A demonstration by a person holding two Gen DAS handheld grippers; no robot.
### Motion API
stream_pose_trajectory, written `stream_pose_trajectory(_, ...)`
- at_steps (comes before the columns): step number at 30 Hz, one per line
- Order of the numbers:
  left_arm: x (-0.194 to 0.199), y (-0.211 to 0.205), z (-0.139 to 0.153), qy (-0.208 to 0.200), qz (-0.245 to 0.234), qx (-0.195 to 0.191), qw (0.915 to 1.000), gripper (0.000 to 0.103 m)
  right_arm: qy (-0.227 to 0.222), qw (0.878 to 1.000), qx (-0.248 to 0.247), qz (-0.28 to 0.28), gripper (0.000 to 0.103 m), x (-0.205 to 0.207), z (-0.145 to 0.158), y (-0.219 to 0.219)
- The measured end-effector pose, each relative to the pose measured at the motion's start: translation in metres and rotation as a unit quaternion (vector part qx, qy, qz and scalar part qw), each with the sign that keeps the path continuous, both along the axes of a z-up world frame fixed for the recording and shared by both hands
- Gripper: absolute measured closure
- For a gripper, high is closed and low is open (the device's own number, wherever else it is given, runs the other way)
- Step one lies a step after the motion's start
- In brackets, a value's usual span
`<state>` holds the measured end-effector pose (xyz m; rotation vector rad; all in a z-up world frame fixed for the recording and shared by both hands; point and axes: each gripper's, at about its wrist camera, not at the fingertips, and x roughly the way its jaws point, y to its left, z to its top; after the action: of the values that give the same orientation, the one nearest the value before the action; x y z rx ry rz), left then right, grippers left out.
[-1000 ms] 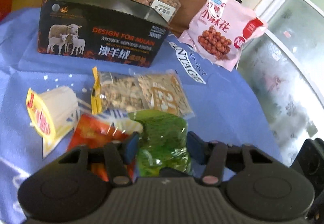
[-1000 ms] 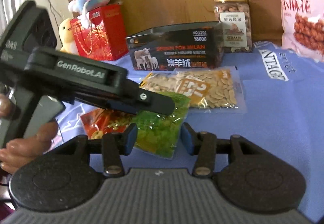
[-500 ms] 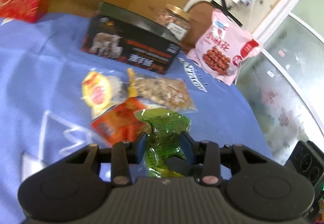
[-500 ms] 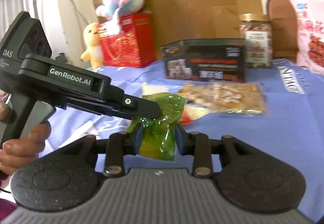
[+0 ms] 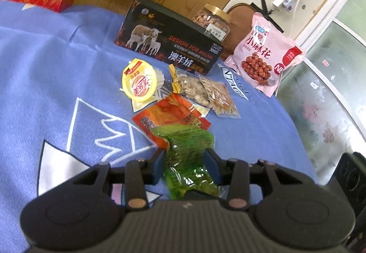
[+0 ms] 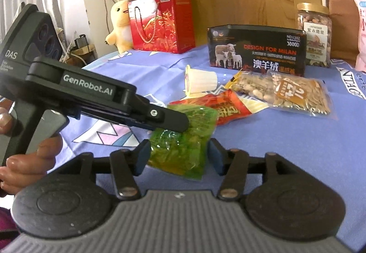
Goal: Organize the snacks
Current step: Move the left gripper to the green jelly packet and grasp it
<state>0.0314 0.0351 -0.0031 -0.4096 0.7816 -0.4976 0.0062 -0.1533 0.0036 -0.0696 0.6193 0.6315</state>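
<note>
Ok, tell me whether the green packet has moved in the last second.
Yes. Pinched in the left gripper, the green packet has pulled back off the seed bag it overlapped, away from the black box and toward the camera.

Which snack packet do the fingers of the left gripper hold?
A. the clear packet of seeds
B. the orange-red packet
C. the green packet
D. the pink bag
C: in the left wrist view the left gripper pinches the green packet, which creases between its fingers.
</note>
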Motion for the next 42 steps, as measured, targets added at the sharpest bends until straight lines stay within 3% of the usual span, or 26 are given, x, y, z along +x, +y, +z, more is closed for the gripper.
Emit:
stream_pose_trajectory(4,-0.012,-0.01,-0.001,-0.036,0.007,0.031,0.9988,0.063,-0.006,1.0,-0.012,0.0,0.042,-0.003,0.0,0.005)
stream_pose_trajectory(14,-0.024,-0.03,0.006,-0.045,0.023,0.098,0.9939,0.059,-0.012,1.0,-0.024,-0.009,0.042,-0.004,0.0,0.008)
stream_pose_trajectory(23,-0.025,-0.031,0.007,-0.044,0.026,0.104,0.9932,0.059,-0.014,1.0,-0.021,-0.014,0.041,-0.005,0.0,0.006)
stream_pose_trajectory(35,-0.029,-0.037,0.006,-0.061,0.024,0.115,0.9912,0.05,-0.006,1.0,-0.004,-0.016,0.04,-0.004,0.0,0.002)
stream_pose_trajectory(42,-0.03,-0.029,0.001,-0.078,0.009,0.093,0.9926,0.047,-0.01,1.0,-0.016,-0.013,0.038,-0.005,-0.001,0.006)
